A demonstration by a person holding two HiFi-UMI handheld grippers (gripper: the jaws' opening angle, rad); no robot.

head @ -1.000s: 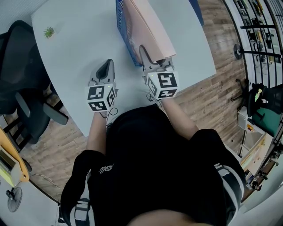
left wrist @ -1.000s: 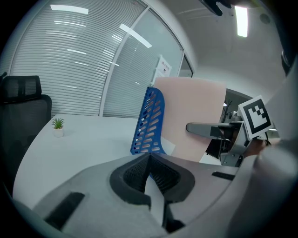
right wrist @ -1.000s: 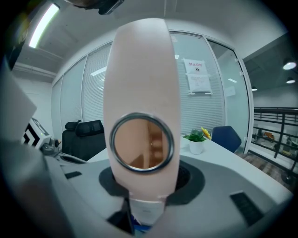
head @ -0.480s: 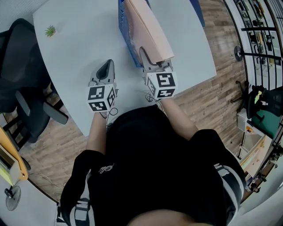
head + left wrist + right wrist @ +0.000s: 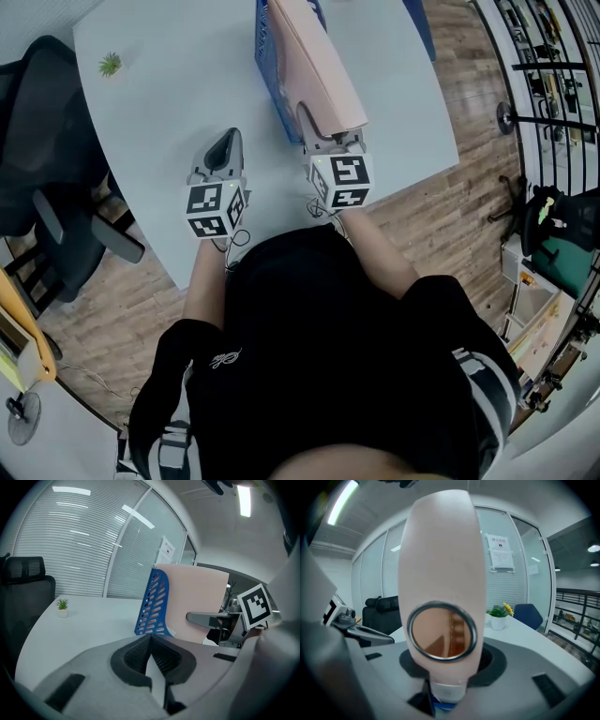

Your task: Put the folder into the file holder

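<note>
in the head view both forearms reach forward from the person's body over the near edge of the white worktop [image 5: 159,112], each hand tucked under its marker cube. the left gripper [image 5: 225,142] lies low over the worktop, pointing away and a little down, apart from everything else. the right gripper [image 5: 315,120] is just beside it and meets the near end of the pink folder [image 5: 314,56], which stands on edge and leans against the blue file holder [image 5: 270,80]; this view does not show how deep the folder sits in the holder. the worktop's right edge runs close past the folder, with wooden floor [image 5: 441,202] beyond, while a broad stretch of worktop opens to the left as far as a small plant [image 5: 110,65] and a black office chair [image 5: 42,141]. the left gripper view shows what the head view cannot: its fingers [image 5: 136,658] are closed tip to tip with nothing between them. it also shows the holder's slotted side wall [image 5: 152,604] standing upright with the folder's flat face [image 5: 197,599] rising right behind it, above the wall's top. the right gripper view shows the folder's spine [image 5: 440,550] filling the middle, its metal-ringed finger hole just above the fingers [image 5: 494,663], which are clamped on the spine's lower end; a strip of blue shows beneath. off to the right stand a potted plant with a yellow flower [image 5: 500,615] and a blue chair [image 5: 528,616].
</note>
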